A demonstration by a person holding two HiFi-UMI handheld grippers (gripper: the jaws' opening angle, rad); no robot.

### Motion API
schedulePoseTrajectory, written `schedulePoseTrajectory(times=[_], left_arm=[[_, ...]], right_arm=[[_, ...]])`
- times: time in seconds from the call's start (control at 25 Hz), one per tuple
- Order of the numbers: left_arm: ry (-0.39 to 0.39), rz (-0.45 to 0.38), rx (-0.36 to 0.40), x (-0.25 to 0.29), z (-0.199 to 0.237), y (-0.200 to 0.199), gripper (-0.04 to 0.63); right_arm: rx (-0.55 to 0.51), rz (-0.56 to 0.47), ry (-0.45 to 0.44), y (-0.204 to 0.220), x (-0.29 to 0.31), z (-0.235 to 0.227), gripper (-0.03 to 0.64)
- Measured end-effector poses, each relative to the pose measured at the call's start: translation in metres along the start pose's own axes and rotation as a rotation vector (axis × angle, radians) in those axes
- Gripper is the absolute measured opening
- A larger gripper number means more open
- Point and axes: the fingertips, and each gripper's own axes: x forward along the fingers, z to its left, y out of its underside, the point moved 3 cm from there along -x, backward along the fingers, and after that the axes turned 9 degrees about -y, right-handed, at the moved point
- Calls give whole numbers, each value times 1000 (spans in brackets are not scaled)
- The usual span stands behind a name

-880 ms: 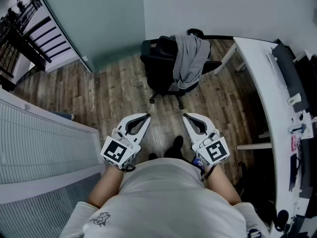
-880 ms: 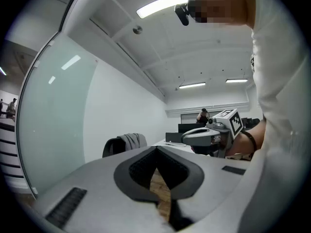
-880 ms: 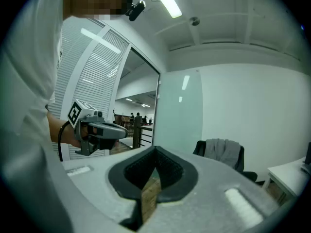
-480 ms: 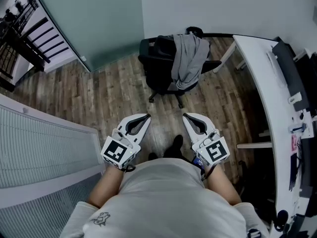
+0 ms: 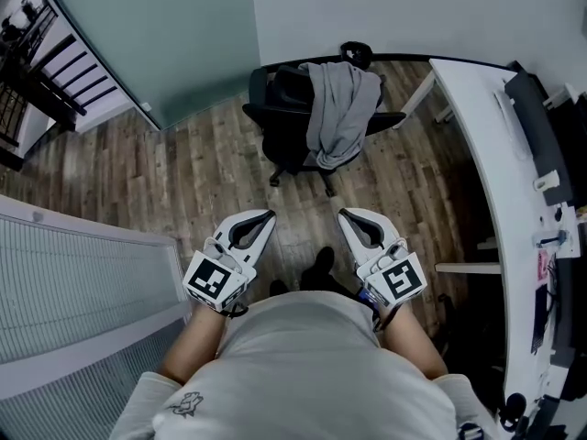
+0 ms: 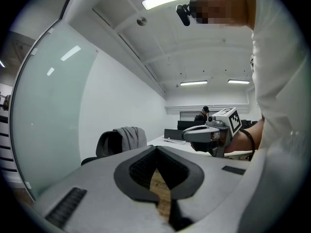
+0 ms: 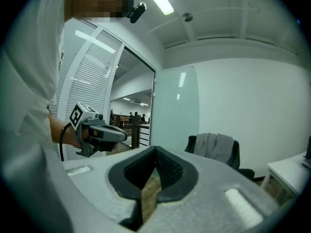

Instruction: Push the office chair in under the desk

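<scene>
Where the office chair (image 5: 293,126) is found: out on the floor (image 5: 183,181), near the white desk (image 5: 472,136), not under it.
Left gripper (image 5: 268,215): held low by the belly, pointed at the chair, jaws pressed together, nothing held.
Right gripper (image 5: 345,214): held the same way, jaws pressed together, nothing held.

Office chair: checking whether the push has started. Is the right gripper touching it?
Apart. The head view shows wood floor between the right gripper and the office chair; the left gripper is clear too.
</scene>
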Motion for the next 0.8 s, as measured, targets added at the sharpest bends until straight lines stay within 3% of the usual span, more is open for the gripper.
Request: schedulePoseTrajectory(times=[0.32, 0.8], left_arm=[[-2, 30, 3, 83, -7, -3, -2], [-125, 83, -19, 170, -18, 10, -2]], right_arm=[[38, -5, -30, 16, -7, -82, 3], [67, -29, -103, 29, -48, -194, 3]])
